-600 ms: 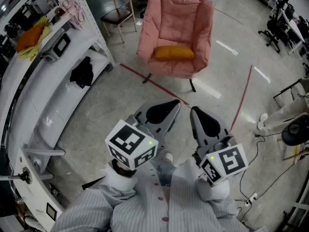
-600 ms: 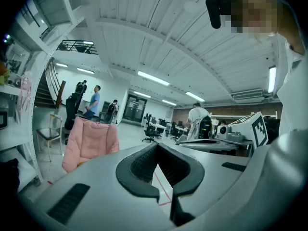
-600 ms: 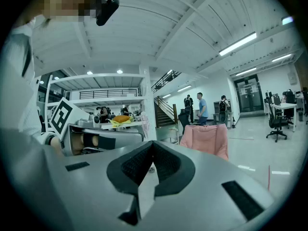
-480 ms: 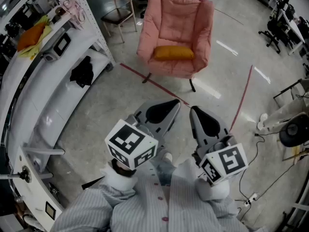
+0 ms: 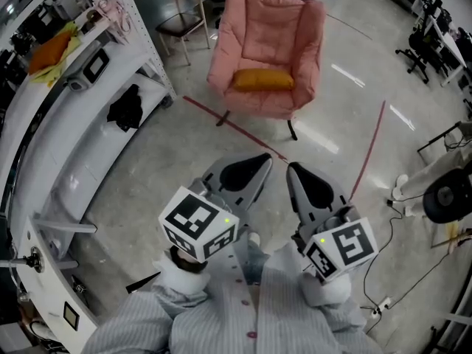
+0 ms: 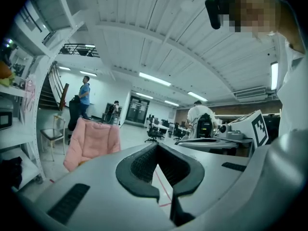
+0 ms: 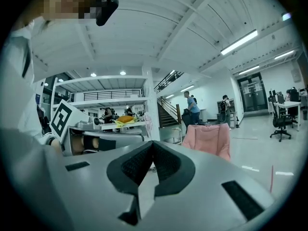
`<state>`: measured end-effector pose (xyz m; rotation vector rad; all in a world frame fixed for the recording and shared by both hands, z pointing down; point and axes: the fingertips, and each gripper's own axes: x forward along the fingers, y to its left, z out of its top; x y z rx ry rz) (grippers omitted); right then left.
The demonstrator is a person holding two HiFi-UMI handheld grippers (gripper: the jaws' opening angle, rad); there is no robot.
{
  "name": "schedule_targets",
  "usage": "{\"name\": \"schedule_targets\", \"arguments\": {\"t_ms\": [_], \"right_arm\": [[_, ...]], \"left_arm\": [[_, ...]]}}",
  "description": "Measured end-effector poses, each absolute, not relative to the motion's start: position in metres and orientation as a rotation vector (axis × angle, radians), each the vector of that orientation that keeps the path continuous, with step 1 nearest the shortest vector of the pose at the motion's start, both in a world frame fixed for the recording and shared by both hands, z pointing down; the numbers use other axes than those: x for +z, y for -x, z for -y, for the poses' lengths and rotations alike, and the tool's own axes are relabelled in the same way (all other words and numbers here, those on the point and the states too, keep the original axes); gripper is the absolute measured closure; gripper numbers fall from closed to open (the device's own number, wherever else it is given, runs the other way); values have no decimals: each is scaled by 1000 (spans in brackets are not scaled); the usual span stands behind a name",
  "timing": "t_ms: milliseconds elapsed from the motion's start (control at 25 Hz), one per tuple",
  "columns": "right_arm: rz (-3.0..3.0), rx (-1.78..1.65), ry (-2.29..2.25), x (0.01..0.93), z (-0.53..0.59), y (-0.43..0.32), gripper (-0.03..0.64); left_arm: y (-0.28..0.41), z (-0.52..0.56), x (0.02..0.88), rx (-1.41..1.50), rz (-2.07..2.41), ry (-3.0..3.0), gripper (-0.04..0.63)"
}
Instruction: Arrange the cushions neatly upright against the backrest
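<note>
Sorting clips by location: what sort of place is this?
Likely an open lab or workshop hall, not a home: concrete floor with red tape lines, white shelving, office chairs near the pink armchair.

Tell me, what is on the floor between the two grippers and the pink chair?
Only bare floor and a red tape line before the pink chair, seen in head view.

Armchair (image 5: 269, 46) at upper centre is showing padded, quilted pink cloth, matt. Orange cushion (image 5: 263, 79) on its seat is looking like soft matt fabric. Floor (image 5: 177, 150) is shining glossy and smooth, catching light streaks. Left gripper (image 5: 262, 162) and right gripper (image 5: 293, 169) at lower centre are showing smooth matt grey plastic shells. Their pads (image 6: 142, 165) are looking dark, finely ribbed, rubbery. Shelf unit (image 5: 88, 124) at left is looking like white painted metal. Sleeves (image 5: 140, 323) at the bottom are showing striped woven cloth.
</note>
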<state>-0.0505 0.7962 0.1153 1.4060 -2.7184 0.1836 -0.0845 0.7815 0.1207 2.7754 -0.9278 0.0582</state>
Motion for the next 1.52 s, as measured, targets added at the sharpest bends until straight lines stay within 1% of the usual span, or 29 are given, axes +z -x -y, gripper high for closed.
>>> {"name": "schedule_targets", "arguments": {"t_ms": [280, 640, 1120, 1360, 1520], "right_arm": [[2716, 198, -1398, 119, -773, 51, 604], [2679, 205, -1441, 124, -680, 56, 604], [2627, 182, -1537, 116, -541, 78, 604], [2586, 176, -1588, 118, -503, 93, 604], [2560, 199, -1593, 122, -488, 94, 604]], "left_arm": [[86, -758, 125, 54, 933, -2765, 586], [93, -660, 129, 61, 895, -2775, 586], [138, -519, 122, 54, 889, -2793, 586], [162, -480, 125, 47, 876, -2796, 586], [166, -466, 128, 43, 864, -2787, 586]]}}
